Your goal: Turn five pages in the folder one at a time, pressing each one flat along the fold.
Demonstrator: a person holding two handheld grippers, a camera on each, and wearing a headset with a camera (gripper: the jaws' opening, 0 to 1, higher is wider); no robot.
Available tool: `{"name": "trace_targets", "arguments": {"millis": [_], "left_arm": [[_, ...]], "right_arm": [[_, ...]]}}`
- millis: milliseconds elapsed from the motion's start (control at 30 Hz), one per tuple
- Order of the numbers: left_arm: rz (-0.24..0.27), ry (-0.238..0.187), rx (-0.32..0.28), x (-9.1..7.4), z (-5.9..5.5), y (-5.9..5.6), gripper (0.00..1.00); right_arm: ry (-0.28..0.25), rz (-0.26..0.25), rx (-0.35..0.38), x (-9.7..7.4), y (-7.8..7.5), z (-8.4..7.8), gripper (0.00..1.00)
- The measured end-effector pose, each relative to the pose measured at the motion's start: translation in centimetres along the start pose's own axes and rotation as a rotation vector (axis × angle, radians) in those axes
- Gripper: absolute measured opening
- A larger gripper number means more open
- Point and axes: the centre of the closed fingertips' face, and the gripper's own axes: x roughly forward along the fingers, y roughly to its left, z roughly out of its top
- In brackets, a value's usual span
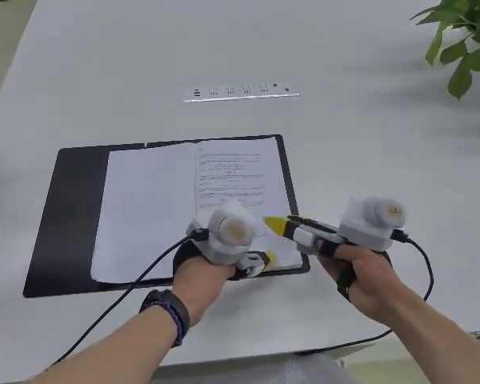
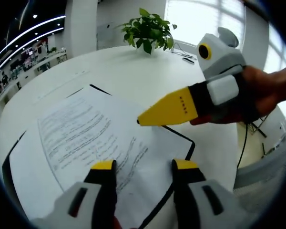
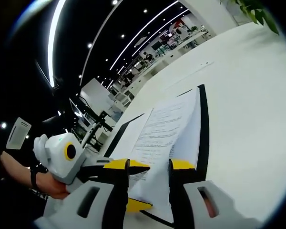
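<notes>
Black folder [image 1: 72,216], head view: lies open on the white table [image 1: 368,120], long axis 9-to-3 o'clock. Left gripper view: left gripper [image 2: 144,166] jaws apart above the printed page [image 2: 86,138], gripping nothing. Right gripper view: right gripper [image 3: 150,166] jaws apart, page edge between them.

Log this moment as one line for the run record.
folder: open on table | left hand-held gripper: open, over lower edge of printed page | right hand-held gripper: open, tip near its right edge

White table [image 1: 368,64], leafy plant [image 1: 464,40], bright windows [image 2: 205,19], ceiling light strips [image 3: 52,43].
</notes>
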Motion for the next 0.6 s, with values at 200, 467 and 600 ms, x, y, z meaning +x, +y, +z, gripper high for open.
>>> {"name": "trace_targets", "arguments": {"millis": [200,467,600], "left_arm": [[0.007,0.016,-0.02,-1.1,-0.4,-0.2,0.54],[0.02,-0.038,-0.028,-3.6,0.2,-0.5,0.58],[0.034,-0.055,-0.021,-4.9,0.5,0.1,0.59]], "right_arm": [[-0.019,-0.001,0.024,-0.5,0.0,0.1,0.15],[-0.025,0.009,0.037,-0.6,0.7,-0.3,0.0],[-0.037,0.018,0.046,-0.4,1.4,-0.1,0.0]]}}
